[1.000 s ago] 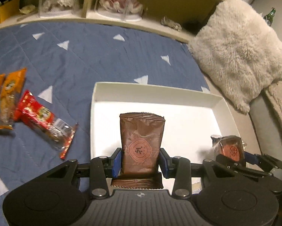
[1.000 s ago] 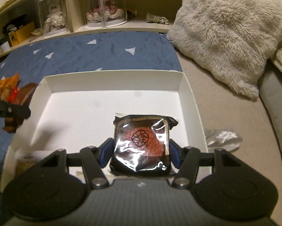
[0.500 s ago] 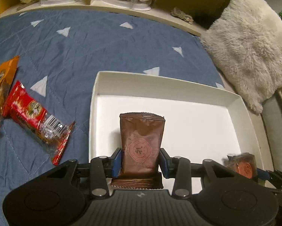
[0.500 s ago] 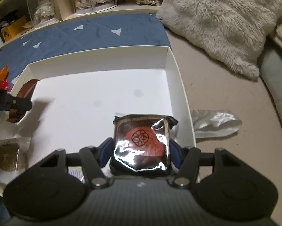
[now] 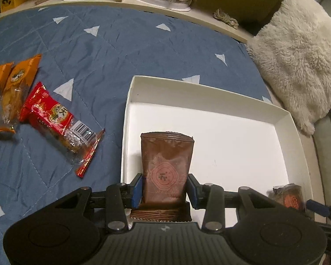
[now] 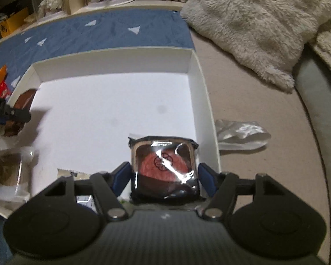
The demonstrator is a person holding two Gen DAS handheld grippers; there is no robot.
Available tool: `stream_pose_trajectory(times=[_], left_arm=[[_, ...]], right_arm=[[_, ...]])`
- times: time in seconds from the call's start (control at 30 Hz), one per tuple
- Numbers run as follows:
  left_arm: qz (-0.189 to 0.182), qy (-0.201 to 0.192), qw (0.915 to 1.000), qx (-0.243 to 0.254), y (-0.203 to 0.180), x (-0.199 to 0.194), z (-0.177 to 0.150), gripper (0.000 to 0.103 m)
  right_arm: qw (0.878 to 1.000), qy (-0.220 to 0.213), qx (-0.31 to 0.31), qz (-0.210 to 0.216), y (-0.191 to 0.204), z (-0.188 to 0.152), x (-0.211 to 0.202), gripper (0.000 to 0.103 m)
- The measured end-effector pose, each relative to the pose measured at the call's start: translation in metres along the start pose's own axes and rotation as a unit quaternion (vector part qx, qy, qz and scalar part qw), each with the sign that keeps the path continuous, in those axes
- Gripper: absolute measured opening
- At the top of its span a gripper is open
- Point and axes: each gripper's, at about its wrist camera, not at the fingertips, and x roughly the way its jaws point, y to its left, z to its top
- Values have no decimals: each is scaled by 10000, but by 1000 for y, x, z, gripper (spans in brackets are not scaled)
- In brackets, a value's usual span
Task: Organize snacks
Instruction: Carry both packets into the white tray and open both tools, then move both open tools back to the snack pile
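Pinching a brown snack packet (image 5: 167, 172), the left gripper (image 5: 165, 190) hovers over the white box (image 5: 211, 91) while the right gripper (image 6: 164, 176) spreads its jaws off a clear-wrapped pastry (image 6: 164, 165); the red packet (image 5: 55, 119) and the orange packets (image 5: 10, 86) remain on the bed.

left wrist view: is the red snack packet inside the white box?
No. The red snack packet lies on the blue quilt, left of the white box.

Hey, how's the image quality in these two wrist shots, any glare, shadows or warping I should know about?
Right wrist view: white glare streaks across the clear-wrapped cake, partly masking its printed mark; the left claw's shadow falls on the white box floor. Left wrist view: dim warm light, fisheye curves the shelf edge, the brown packet looks sharp and glare-free.
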Motion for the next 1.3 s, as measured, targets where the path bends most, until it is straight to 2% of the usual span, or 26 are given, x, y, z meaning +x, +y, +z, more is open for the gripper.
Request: stream_pose_trajectory(times=[0.13, 0.3, 0.53, 0.7, 0.87, 1.0, 1.07, 1.3], left_arm=[[188, -24, 9998, 47, -1, -8, -1, 48], [157, 16, 9998, 109, -1, -17, -4, 49], [180, 77, 9992, 355, -8, -29, -10, 52], [150, 103, 9985, 509, -12, -40, -17, 58], [52, 160, 9976, 673, -15, -54, -28, 80], [-28, 204, 9970, 750, -15, -64, -38, 94], [-97, 190, 9967, 779, -16, -69, -42, 102], [-224, 42, 9960, 868, -13, -89, -50, 103]], right_arm=[[9997, -99, 214, -25, -3, -1, -12, 79], [9990, -60, 445, 12, -8, -3, -17, 78], [9991, -114, 402, 37, -2, -6, -27, 78], [9992, -222, 323, 34, 5, -8, -37, 80], [9997, -189, 173, -16, 12, -10, -45, 89], [9997, -197, 127, 20, 14, -17, -54, 94], [9997, -211, 108, -39, 16, -20, -59, 100], [9993, -368, 90, 2, 26, -26, -79, 102]])
